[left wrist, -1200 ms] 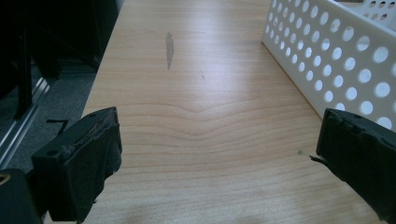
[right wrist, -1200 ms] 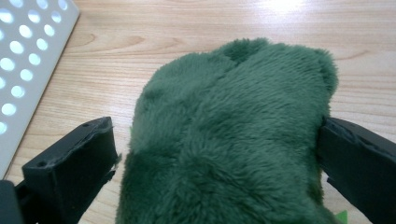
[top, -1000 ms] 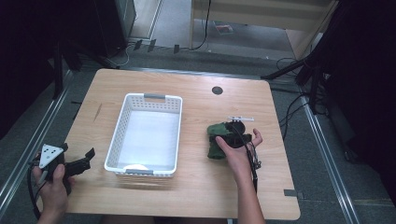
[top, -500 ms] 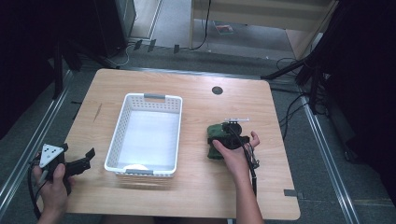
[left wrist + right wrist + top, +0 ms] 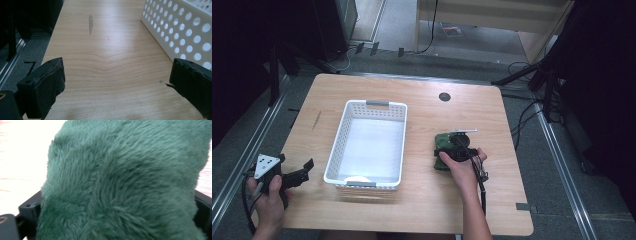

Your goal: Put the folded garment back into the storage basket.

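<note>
On the table (image 5: pixel 412 210), right of the white basket (image 5: pixel 343 131), the green fuzzy toy (image 5: pixel 442 145) sits between the right gripper's (image 5: pixel 457 150) jaws and might slip because it's squishy, while the left gripper (image 5: pixel 117 82) waits wide open, empty.

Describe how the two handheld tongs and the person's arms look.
Both tongs are black. The left tongs carry a grey three-cornered plate with dark dots on top and trail a dark cable; their two jaws are blocky, with worn, rough pads. The right tongs also trail a dark cable. Both forearms are bare, with no sleeves in sight.
</note>
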A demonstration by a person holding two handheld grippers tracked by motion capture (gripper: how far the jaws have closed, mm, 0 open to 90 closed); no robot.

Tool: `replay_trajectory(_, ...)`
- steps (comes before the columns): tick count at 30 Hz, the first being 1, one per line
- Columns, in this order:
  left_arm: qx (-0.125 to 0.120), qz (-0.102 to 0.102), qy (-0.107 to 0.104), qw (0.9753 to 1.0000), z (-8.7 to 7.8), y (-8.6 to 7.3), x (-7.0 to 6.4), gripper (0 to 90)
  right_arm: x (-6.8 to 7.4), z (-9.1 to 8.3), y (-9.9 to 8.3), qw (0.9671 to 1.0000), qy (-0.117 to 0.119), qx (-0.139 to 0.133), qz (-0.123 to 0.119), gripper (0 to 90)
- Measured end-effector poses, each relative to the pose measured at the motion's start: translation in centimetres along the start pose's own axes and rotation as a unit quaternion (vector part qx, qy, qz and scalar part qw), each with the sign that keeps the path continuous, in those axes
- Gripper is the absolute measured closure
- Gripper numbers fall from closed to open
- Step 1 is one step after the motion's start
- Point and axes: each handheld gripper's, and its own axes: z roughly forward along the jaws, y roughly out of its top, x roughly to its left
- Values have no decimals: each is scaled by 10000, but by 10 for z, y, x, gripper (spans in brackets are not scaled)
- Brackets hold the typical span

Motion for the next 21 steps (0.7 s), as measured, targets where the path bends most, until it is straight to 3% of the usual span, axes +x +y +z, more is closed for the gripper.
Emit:
replay_trajectory(8,11,14,-1,10000,0,0,0,12,-1,-6,1,9997,14,-101,220,79)
replay_trajectory(21,24,24,1,10000,0,0,0,12,8,-27,8,9987,157,-415,242,86)
